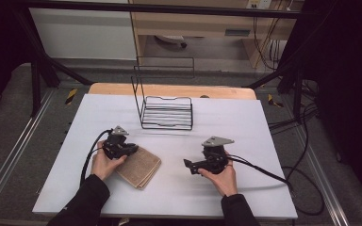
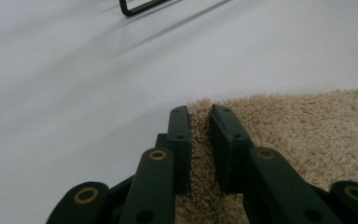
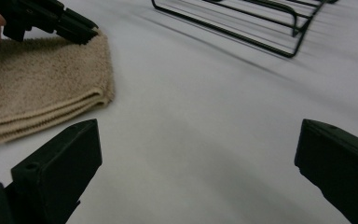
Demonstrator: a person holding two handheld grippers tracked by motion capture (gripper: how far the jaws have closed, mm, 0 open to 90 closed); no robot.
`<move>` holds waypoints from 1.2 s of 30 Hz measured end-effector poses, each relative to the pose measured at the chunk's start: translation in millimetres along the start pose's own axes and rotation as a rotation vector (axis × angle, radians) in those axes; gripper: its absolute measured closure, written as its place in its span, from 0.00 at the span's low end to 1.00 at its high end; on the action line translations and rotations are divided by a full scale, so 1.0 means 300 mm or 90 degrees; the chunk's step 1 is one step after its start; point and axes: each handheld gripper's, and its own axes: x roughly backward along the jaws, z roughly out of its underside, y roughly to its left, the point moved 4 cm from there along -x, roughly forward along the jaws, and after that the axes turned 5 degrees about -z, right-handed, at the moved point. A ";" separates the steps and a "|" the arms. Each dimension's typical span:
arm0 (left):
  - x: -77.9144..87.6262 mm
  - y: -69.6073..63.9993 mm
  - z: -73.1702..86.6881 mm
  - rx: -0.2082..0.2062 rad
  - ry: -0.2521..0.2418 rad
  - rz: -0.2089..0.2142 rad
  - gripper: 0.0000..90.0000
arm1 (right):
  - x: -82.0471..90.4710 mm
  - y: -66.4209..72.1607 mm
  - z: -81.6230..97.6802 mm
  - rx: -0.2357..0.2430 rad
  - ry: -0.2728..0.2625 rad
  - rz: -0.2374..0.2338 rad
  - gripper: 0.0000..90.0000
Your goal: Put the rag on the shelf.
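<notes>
Your folded beige terry towel (image 1: 139,165) lies on the white table (image 1: 245,122) toward its near left part, well apart from the black wire rack (image 1: 166,112) that stands near the far edge at the middle. Judge it light, soft and limp: it will sag and may unfold if you lift by a single layer, so take the whole stack at a corner or along the folded edge. Your left gripper (image 2: 199,122) has its jaws nearly together at the towel's far corner, with a ridge of pile pinched between them; that looks like a thin bite. Your right gripper (image 3: 196,158) stands wide apart and holds nothing, low over bare table near the near edge, right of the towel. By count: one towel, folded in several layers; one rack; two grippers
</notes>
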 end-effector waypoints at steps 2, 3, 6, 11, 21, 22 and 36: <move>0.000 0.000 0.000 -0.001 0.000 0.000 0.86 | -0.032 0.025 -0.016 0.007 0.003 -0.004 0.02; 0.000 0.001 0.000 -0.005 0.000 0.000 0.86 | -0.048 0.036 -0.022 0.010 0.005 -0.004 0.02; 0.000 0.000 0.000 -0.008 0.000 0.000 0.86 | -0.089 0.068 -0.035 0.009 0.011 -0.008 0.03; 0.000 0.000 0.000 -0.010 -0.001 -0.002 0.86 | -0.149 0.112 -0.056 0.002 0.015 -0.024 0.05; 0.000 -0.001 0.000 -0.014 -0.001 -0.004 0.86 | -0.239 0.138 -0.047 -0.033 0.020 -0.040 0.11; -0.001 -0.001 0.000 -0.014 -0.003 -0.004 0.86 | -0.243 0.138 -0.044 -0.033 0.024 -0.040 0.13; -0.001 -0.003 0.000 -0.017 -0.003 -0.007 0.85 | -0.294 0.175 -0.038 -0.029 0.038 -0.046 0.46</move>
